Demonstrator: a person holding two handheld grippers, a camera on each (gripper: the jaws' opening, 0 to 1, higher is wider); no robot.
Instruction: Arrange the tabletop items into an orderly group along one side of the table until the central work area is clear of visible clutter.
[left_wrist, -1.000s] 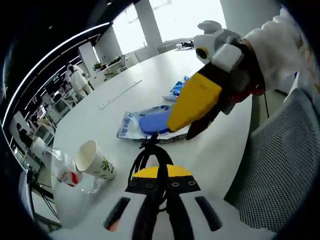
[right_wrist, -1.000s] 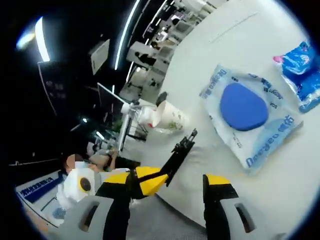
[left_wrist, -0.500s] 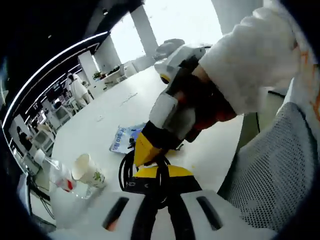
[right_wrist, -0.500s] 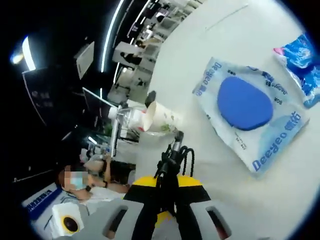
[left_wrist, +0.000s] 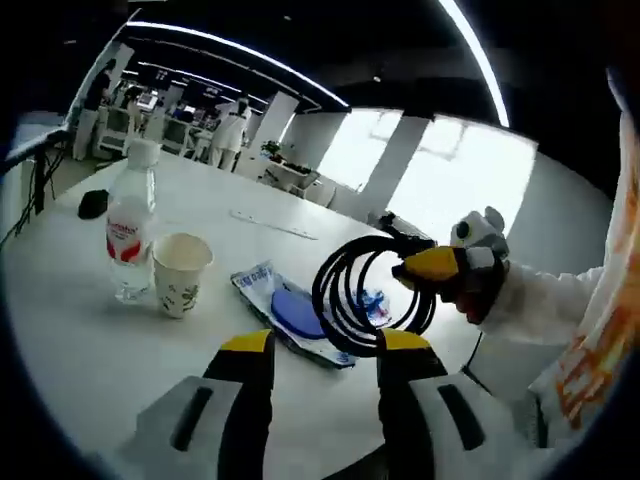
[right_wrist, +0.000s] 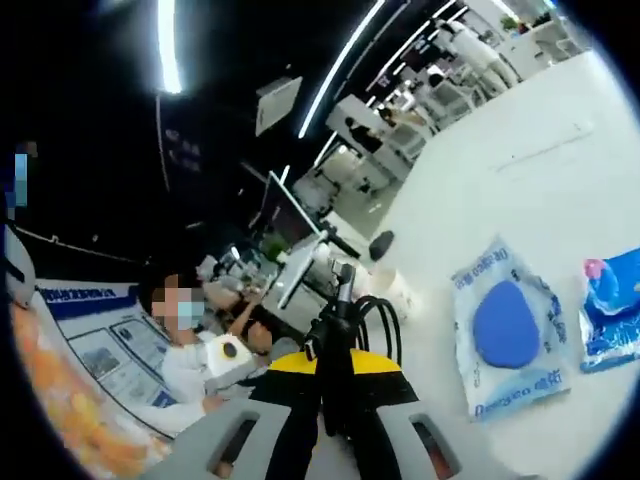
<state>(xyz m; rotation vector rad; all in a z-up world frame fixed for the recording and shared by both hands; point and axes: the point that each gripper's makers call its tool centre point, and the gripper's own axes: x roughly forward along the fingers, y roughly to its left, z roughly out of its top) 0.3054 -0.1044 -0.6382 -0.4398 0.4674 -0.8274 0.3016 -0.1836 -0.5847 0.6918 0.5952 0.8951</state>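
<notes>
Behind right gripper (right_wrist: 335, 385) fingers, paper cup (right_wrist: 400, 293) half-hidden.

Bottle (left_wrist: 128, 225) just beside cup (left_wrist: 180, 273); packet (left_wrist: 290, 312) farther right on table (left_wrist: 80, 330).

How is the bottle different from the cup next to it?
The bottle is taller than the cup. The bottle is clear plastic with a red label and a cap on top; the cup is white paper with a small green print and open at the top. Both stand upright on the table, side by side.
</notes>
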